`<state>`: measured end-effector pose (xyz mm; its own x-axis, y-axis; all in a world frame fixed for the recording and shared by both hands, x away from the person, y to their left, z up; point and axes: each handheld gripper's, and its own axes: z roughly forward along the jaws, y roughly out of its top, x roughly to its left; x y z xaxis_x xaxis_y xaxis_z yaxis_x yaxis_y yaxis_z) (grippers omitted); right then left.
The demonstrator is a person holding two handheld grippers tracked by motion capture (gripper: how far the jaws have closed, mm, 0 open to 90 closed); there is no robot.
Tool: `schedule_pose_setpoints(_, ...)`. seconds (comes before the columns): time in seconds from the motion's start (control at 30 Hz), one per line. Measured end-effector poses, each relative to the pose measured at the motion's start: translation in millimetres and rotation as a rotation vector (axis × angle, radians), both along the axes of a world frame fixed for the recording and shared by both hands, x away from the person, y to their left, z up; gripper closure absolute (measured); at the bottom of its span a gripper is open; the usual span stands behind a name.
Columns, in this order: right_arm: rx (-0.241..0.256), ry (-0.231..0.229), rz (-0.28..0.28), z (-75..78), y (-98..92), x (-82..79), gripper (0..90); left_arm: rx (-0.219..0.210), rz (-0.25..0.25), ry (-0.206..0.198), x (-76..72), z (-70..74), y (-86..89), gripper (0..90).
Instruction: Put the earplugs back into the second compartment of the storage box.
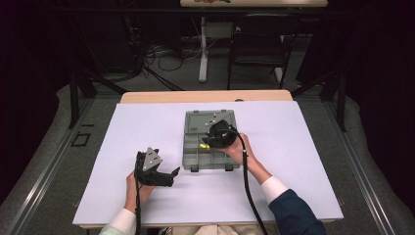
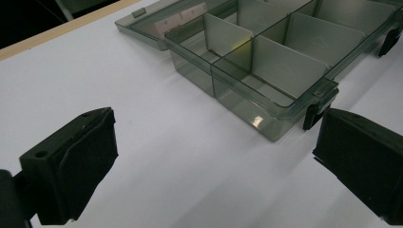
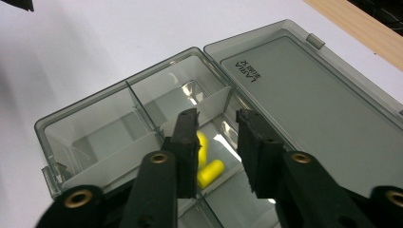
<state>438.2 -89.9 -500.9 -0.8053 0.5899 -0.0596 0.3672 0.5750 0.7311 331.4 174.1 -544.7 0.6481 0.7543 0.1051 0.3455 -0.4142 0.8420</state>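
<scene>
Right now your right gripper (image 3: 216,128) hangs at frame centre over the open compartment box (image 3: 85,123), jaws parted and grasping nothing — two yellow earplugs (image 3: 209,172) lie in the compartment just below them. Your left gripper (image 1: 157,171), lower left in the high view, rests released on the white table (image 1: 293,171) — beside the box.

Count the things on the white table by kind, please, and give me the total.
Grippers: 2, the left gripper and the right gripper
Grey compartment box with open lid: 1
Yellow pieces inside the box: 2, as far as the right gripper view shows
Total: 5
</scene>
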Motion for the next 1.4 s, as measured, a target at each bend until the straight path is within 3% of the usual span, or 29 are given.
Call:
schedule_pose_setpoints(0.07,0.008,0.001,-0.004,0.6,-2.7,-0.8,61.9,0.003,-0.003,0.001,-0.3,0.1,-0.5,0.0)
schedule_pose_setpoints(0.3,0.047,0.025,-0.009,4.0,-16.4,-6.0,29.6,0.000,0.000,0.004,0.6,-0.6,0.1,0.0)
schedule_pose_setpoints(0.5,0.091,0.042,0.004,5.7,-32.2,-15.1,15.1,0.002,0.000,0.000,0.2,0.0,-0.1,0.0)
schedule_pose_setpoints(0.93,0.127,0.025,0.000,3.5,-60.0,-40.2,5.3,0.007,-0.001,-0.001,-0.2,0.4,-0.8,0.0)
schedule_pose_setpoints(1.4,0.108,0.011,-0.026,-2.5,-80.4,-62.6,0.0,0.006,0.005,-0.006,-0.4,1.4,1.7,0.0)
